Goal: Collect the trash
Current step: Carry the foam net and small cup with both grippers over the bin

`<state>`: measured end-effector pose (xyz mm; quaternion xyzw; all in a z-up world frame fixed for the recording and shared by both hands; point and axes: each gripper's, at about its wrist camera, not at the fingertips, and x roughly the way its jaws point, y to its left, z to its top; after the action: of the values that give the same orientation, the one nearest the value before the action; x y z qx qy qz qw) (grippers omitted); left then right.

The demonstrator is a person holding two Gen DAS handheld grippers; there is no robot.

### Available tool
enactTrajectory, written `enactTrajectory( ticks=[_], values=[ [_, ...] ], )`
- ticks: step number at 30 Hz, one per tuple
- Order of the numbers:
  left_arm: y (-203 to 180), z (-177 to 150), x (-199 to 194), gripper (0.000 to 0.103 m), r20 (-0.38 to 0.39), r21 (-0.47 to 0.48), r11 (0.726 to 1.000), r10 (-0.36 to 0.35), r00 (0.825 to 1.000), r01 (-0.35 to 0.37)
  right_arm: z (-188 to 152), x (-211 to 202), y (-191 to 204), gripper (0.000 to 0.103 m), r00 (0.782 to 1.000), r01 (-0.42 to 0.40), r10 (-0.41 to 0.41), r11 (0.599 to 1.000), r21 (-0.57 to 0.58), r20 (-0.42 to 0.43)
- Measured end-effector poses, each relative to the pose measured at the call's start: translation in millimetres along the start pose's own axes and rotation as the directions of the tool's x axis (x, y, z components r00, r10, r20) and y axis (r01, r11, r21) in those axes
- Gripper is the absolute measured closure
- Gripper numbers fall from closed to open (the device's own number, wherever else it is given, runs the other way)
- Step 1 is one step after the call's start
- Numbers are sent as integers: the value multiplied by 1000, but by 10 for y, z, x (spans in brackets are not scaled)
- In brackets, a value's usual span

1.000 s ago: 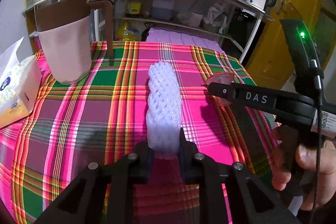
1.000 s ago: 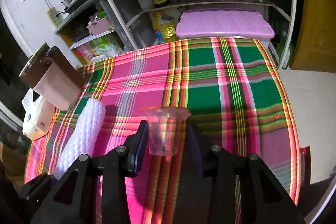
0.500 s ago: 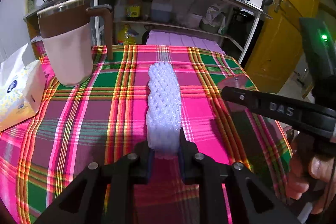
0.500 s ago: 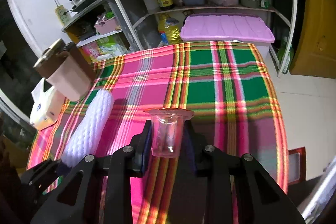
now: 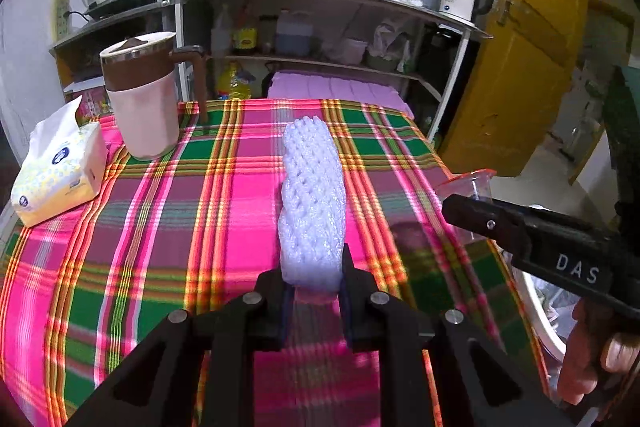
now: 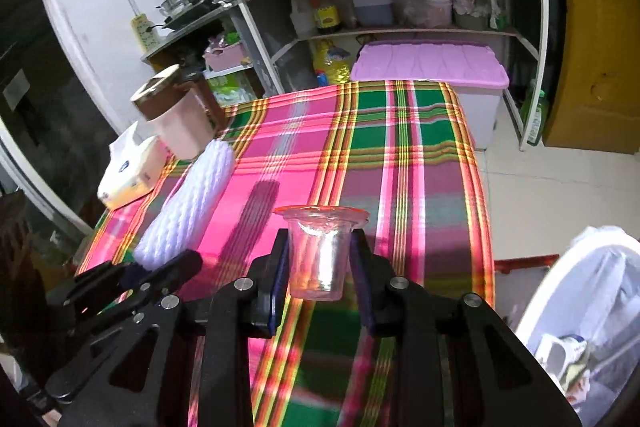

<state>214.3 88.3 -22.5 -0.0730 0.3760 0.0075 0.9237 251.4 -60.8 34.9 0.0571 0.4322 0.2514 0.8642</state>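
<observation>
My left gripper is shut on the near end of a white foam net sleeve, which juts forward above the plaid tablecloth. In the right wrist view the same foam sleeve shows at the left, with the left gripper below it. My right gripper is shut on a clear plastic cup with an orange rim, held upright and lifted off the cloth. The cup and the right gripper's black body show at the right of the left wrist view, with a hand under them.
A pink and brown lidded jug and a tissue pack stand at the table's far left. A white bin with a liner holding some waste sits on the floor to the right of the table. Shelves and a purple-lidded box lie behind.
Both grippers have risen and drawn back from the table with their loads. The right jaws closed onto the cup and lifted it off the cloth. The white bin has come into view.
</observation>
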Motion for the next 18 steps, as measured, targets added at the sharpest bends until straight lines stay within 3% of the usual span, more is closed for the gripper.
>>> enactTrajectory(
  ticks=[18],
  values=[
    [-469,-554,-685,84,24,31,998,-54,998,53,-709,-800,32,73,999,15,-14,999,-39,50]
  ],
)
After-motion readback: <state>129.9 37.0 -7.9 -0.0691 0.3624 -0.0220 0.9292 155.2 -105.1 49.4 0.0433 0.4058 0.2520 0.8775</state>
